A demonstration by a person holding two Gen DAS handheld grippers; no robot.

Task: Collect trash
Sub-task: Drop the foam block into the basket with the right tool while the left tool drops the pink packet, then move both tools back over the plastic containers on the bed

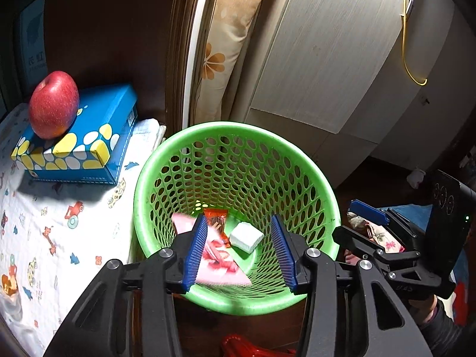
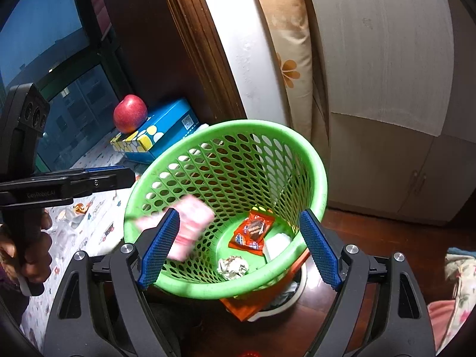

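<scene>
A green perforated basket (image 1: 232, 126) (image 2: 238, 125) fills the middle of both views. My left gripper (image 1: 239, 218) (image 2: 119, 175) hangs over its near-left rim, jaws apart. A pink wrapper (image 1: 220, 255) (image 2: 190, 223) is blurred just below them inside the basket, with no pad pressing on it. On the basket floor lie an orange snack wrapper (image 1: 215, 220) (image 2: 253, 232), a white block (image 1: 247, 236) (image 2: 278, 245) and a crumpled paper ball (image 2: 233, 266). My right gripper (image 2: 239, 211) (image 1: 354, 223) stands open and empty over the near rim.
A red apple (image 1: 53, 108) (image 2: 129, 117) rests on a blue tissue box (image 1: 89, 145) on a cartoon-print cloth (image 1: 44, 232) left of the basket. A flowered curtain (image 1: 220, 44) and pale cabinets (image 1: 327, 59) stand behind. An orange bag (image 2: 253, 306) lies under the basket.
</scene>
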